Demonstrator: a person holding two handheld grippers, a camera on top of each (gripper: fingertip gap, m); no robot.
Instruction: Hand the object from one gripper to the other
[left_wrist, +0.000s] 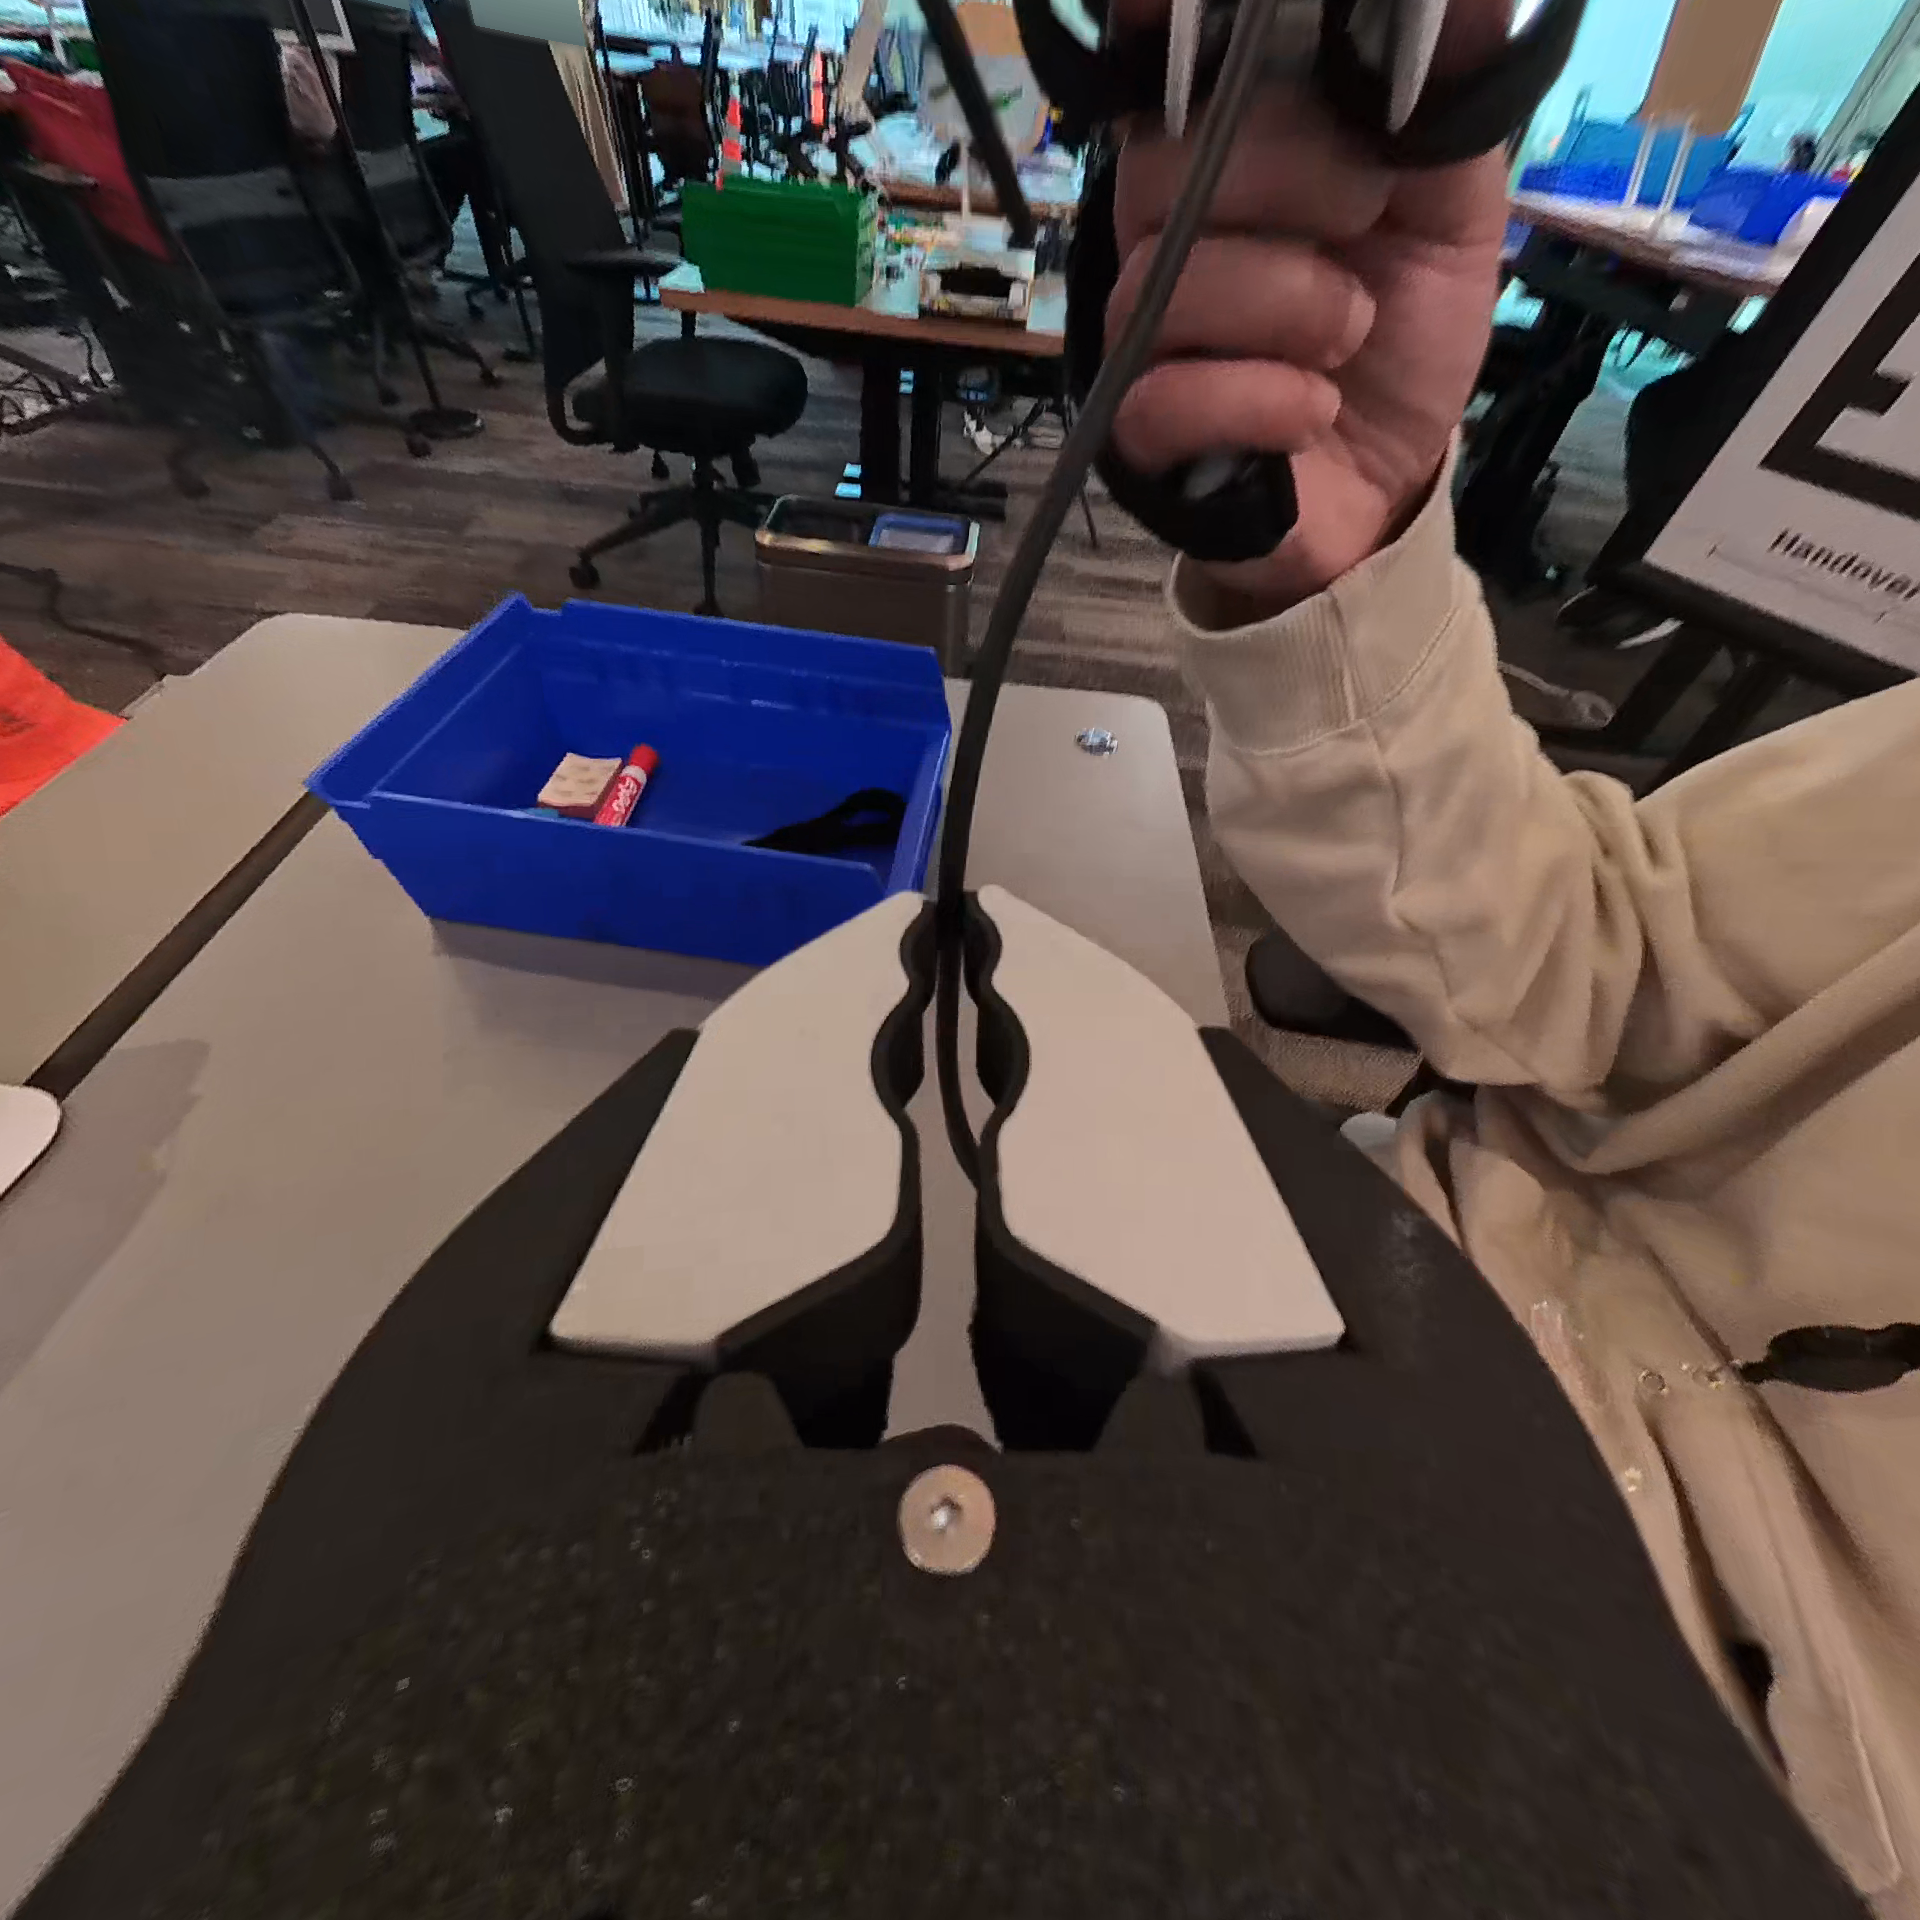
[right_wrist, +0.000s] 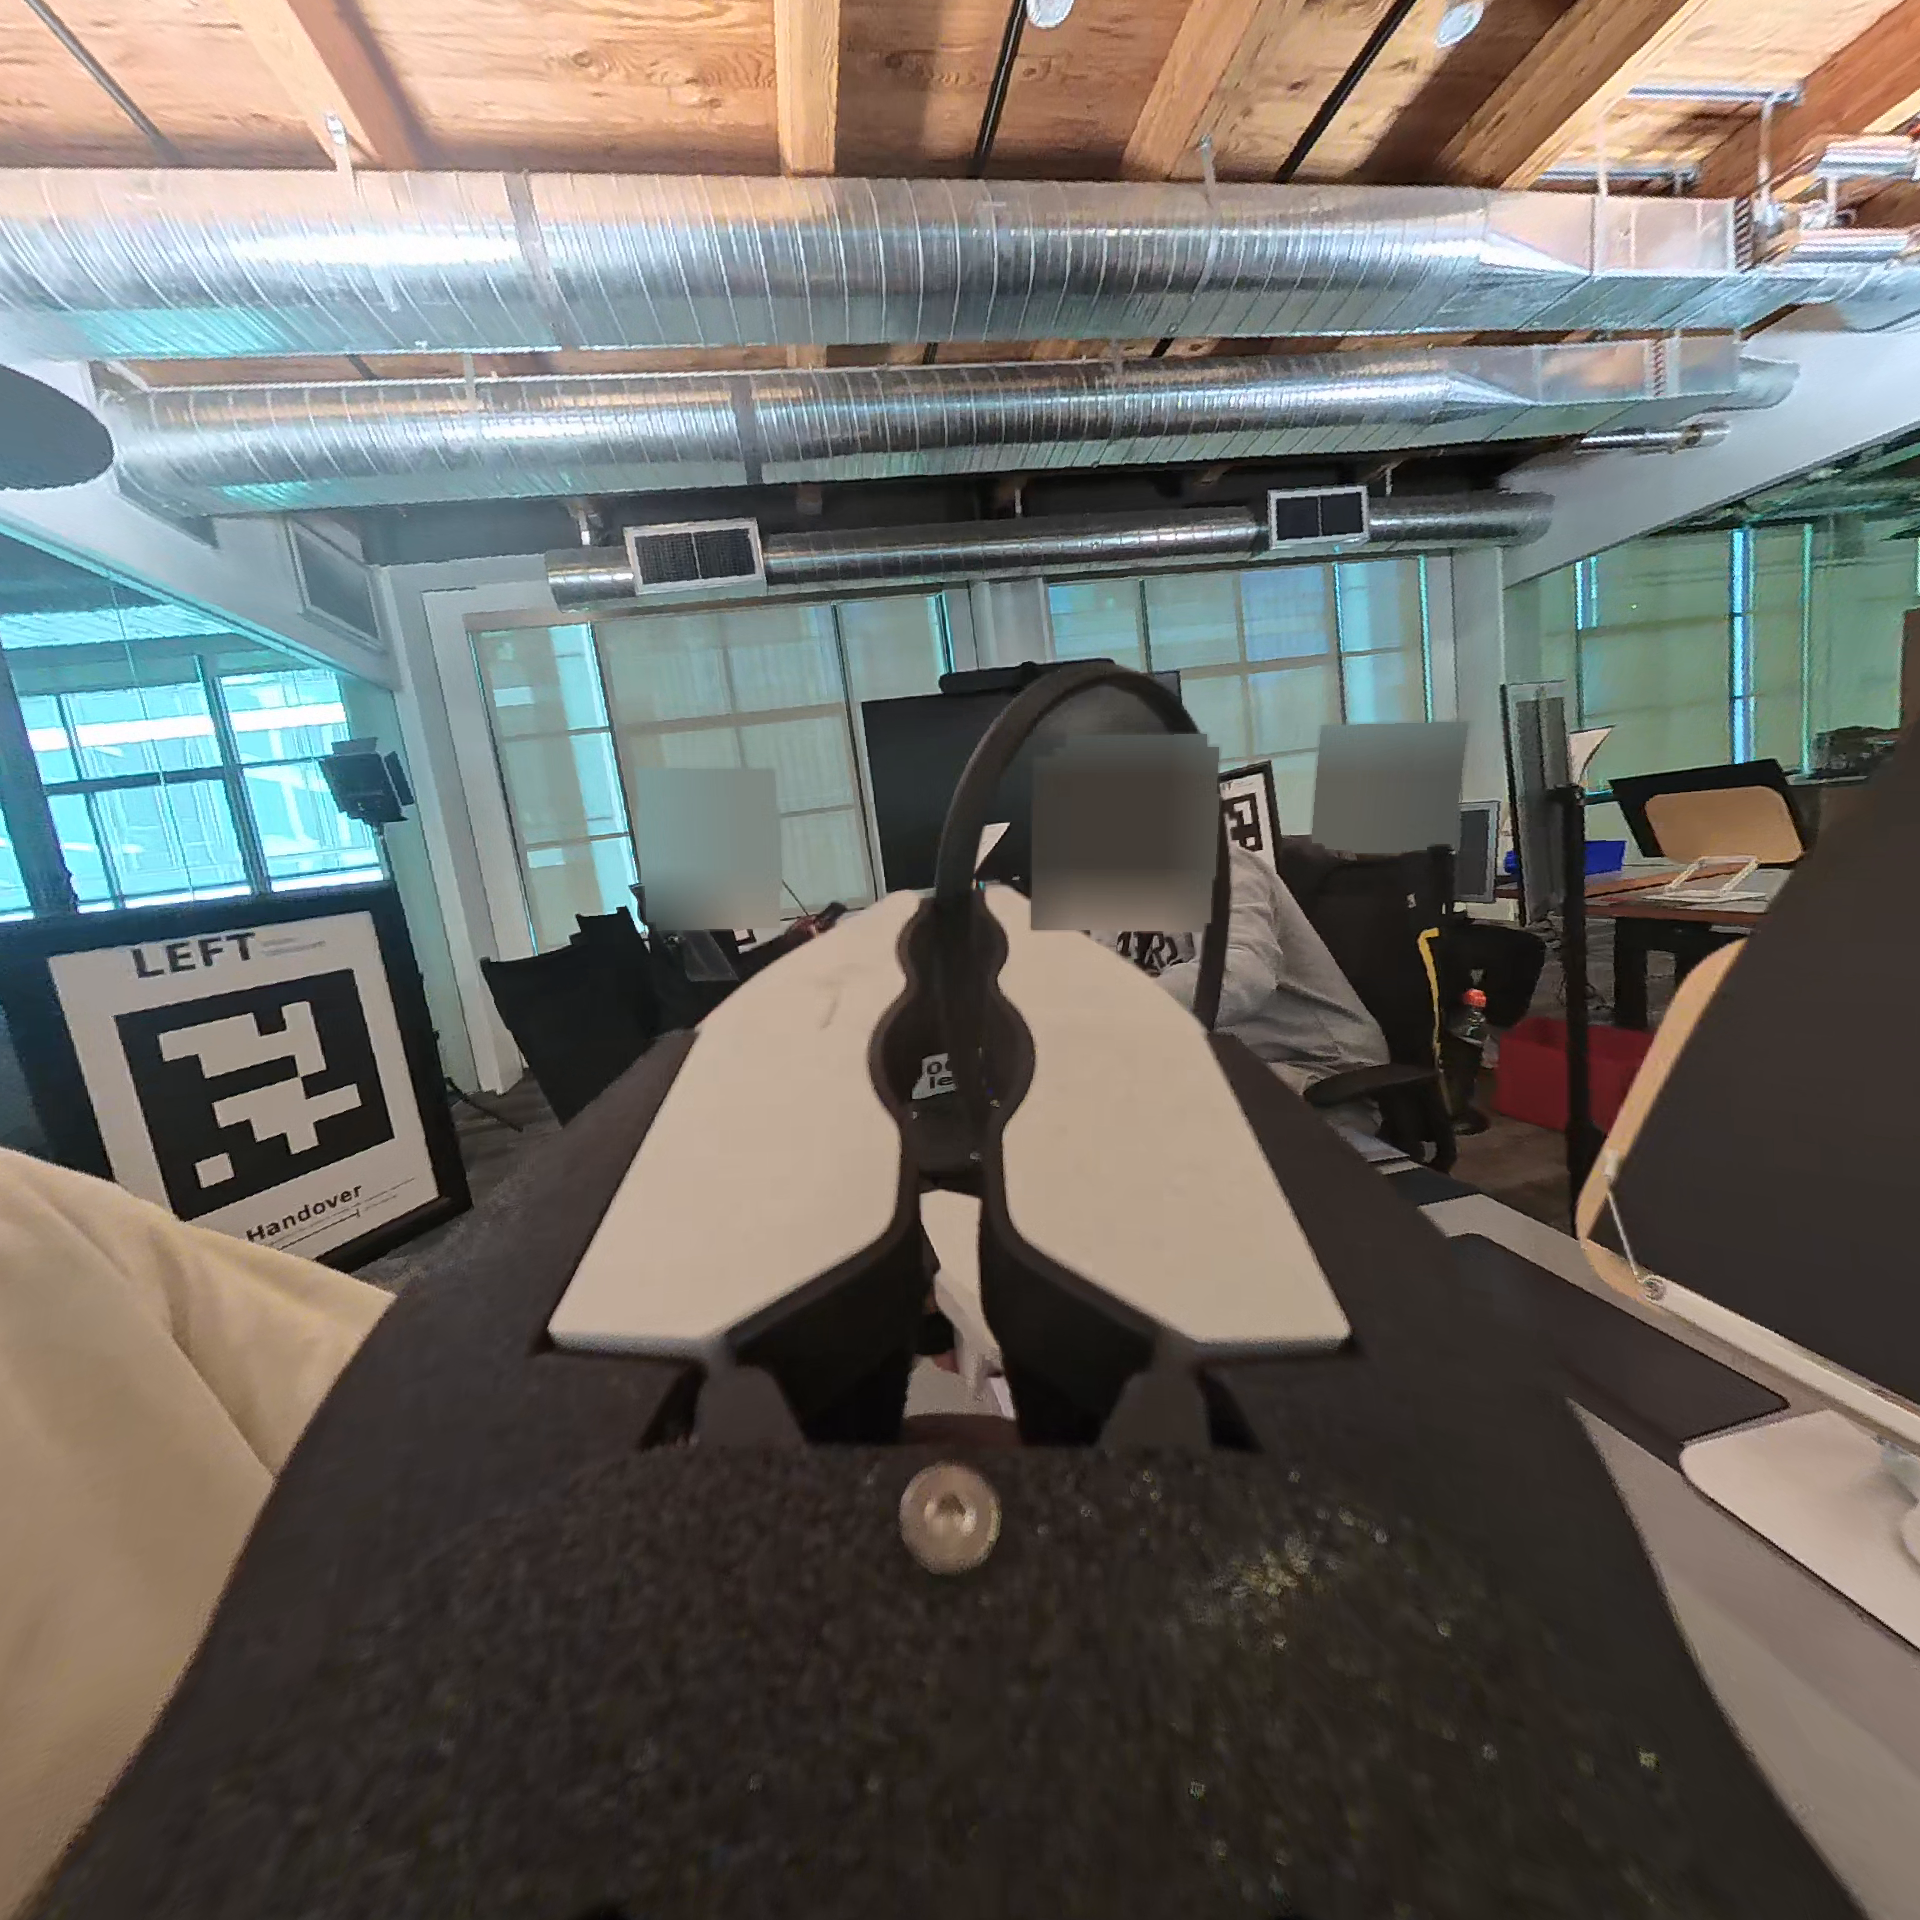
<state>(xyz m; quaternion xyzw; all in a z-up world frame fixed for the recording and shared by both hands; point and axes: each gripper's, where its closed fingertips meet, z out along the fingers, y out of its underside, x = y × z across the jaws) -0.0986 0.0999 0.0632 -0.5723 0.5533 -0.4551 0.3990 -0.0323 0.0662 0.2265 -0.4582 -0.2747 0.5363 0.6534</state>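
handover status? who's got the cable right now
Mid-handover. Done: both have closed on the black cable, the left gripper at its lower end, the right gripper on a higher stretch. In hand: shared hold, cable off the table. Left: one gripper must release; which one gives, I cannot tell.

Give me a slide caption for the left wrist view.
Left gripper and right gripper both clamp a black cable above a blue bin.

Wooden beams and silver ducts run overhead above big windows. Black office chairs stand on grey carpet beside wooden desks
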